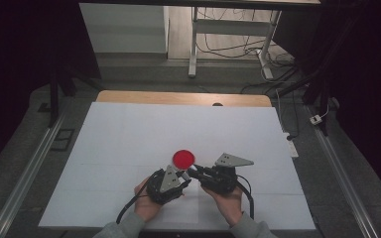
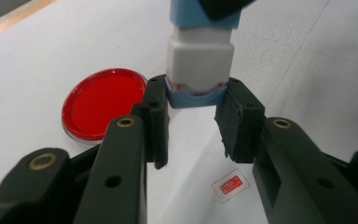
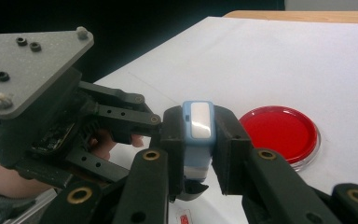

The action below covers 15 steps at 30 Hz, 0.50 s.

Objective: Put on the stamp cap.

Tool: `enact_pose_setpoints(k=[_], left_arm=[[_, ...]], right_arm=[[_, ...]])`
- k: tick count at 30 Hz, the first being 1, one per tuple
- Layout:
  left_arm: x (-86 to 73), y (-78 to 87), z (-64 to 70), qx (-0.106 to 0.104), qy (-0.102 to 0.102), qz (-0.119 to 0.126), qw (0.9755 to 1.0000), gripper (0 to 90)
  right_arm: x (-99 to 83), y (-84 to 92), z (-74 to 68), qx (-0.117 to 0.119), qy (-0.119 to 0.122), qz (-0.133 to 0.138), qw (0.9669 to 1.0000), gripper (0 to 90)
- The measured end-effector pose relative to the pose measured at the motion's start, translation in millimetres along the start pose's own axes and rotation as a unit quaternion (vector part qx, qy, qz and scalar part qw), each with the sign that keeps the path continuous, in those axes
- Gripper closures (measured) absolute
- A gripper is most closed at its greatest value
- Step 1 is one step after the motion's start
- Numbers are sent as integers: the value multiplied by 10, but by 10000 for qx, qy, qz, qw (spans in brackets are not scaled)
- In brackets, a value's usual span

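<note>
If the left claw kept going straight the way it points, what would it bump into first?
Probably the right claw, which holds the other end of the small blue-and-white block that the left claw grips; depth is unclear.

claws [image 2: 191, 126]: black, brass-ringed holes | plate [image 3: 25, 65]: grey, three-cornered, screws | cables: black | sleeves [image 1: 124, 229]: grey

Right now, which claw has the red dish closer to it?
The left claw. In the high view the red dish sits just beyond its tips, while the right claw reaches in from the side.
</note>
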<state>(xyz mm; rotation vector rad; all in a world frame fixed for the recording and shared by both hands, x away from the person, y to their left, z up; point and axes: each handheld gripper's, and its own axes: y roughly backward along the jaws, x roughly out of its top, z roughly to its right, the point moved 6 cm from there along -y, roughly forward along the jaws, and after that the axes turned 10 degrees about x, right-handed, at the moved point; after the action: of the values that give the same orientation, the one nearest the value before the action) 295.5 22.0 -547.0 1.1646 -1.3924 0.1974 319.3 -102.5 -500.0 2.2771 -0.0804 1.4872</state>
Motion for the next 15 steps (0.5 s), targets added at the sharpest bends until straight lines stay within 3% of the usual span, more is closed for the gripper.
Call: enact_pose_setpoints(k=[8,15], left_arm=[[-3,-1,3,39,-27,-24,10000,650],[-17,-18,6,23,-153,-89,9998,650]], right_arm=[[-2,-8,-3,-24,78,-37,10000,750],[-25,-23,21,22,-37,-159,9999,751]])
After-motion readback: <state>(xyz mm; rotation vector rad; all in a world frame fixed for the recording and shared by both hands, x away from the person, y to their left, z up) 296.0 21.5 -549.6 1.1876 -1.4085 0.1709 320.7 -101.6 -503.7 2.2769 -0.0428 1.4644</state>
